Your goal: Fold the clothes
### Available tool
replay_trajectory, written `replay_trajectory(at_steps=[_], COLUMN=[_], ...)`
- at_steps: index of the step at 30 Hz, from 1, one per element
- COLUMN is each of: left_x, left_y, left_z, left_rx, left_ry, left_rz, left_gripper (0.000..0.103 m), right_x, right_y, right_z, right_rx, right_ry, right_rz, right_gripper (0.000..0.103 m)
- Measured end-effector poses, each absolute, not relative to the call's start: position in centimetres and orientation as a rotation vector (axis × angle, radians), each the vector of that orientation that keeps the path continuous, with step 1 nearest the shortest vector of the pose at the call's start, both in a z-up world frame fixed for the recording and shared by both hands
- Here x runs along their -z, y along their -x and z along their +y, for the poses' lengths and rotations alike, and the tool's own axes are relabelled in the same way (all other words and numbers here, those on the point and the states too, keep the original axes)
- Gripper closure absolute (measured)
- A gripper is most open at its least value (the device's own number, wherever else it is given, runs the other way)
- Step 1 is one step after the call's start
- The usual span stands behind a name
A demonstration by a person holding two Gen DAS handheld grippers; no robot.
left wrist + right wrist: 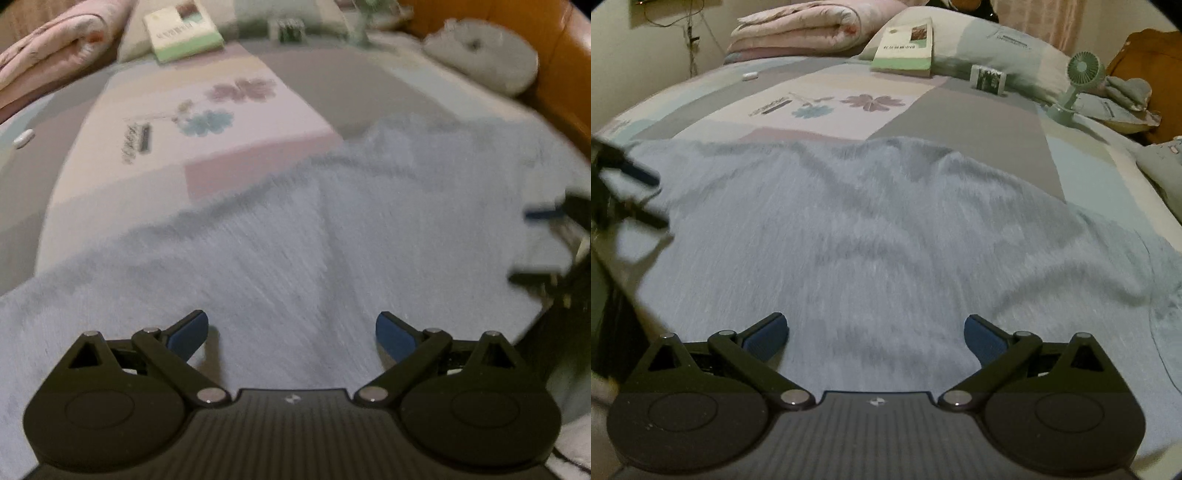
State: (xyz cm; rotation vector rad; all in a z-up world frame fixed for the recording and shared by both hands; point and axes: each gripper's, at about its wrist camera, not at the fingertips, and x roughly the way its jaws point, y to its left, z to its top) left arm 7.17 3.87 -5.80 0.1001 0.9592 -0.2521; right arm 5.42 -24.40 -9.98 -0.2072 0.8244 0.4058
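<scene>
Blue-grey garment on one bed, two hand-held grippers, left and right, wide open, empty

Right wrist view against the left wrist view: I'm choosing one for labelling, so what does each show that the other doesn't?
Only the right wrist view shows the small green fan, wall cables and the right gripper from behind, jaws open. Only the left wrist view shows the left gripper from behind, also open. Both show the light blue garment spread on the patterned bedsheet, the book and the rolled pink quilt.
</scene>
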Motion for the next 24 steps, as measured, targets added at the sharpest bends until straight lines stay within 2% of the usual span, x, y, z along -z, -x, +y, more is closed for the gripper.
replay_trajectory(at_steps=[4, 8, 9, 13, 16, 24], left_x=[4.7, 6.7, 7.3, 7.6, 7.8, 7.3], left_y=[-9.2, -12.5, -13.1, -13.2, -13.0, -13.3], left_z=[6.4, 8.7, 9.3, 10.3, 10.6, 10.7], left_rx=[0.155, 0.119, 0.121, 0.156, 0.164, 0.190], left_ry=[-0.162, -0.212, -0.206, -0.164, -0.151, -0.186], left_rz=[0.941, 1.037, 1.066, 1.069, 1.065, 1.067], left_gripper=[0.006, 0.006, 0.003, 0.002, 0.001, 0.001], right_x=[8.5, 7.0, 7.1, 8.6, 10.4, 10.1], right_y=[-5.0, -5.5, -5.9, -7.3, -6.9, -4.6], right_z=[-23.8, -20.9, -19.6, -15.8, -15.9, -20.1], right_rx=[-0.436, -0.528, -0.556, -0.640, -0.657, -0.614], right_ry=[0.195, 0.200, 0.218, 0.272, 0.315, 0.310], right_rz=[0.801, 0.736, 0.729, 0.750, 0.762, 0.793], right_gripper=[0.000, 0.000, 0.000, 0.000, 0.000, 0.000])
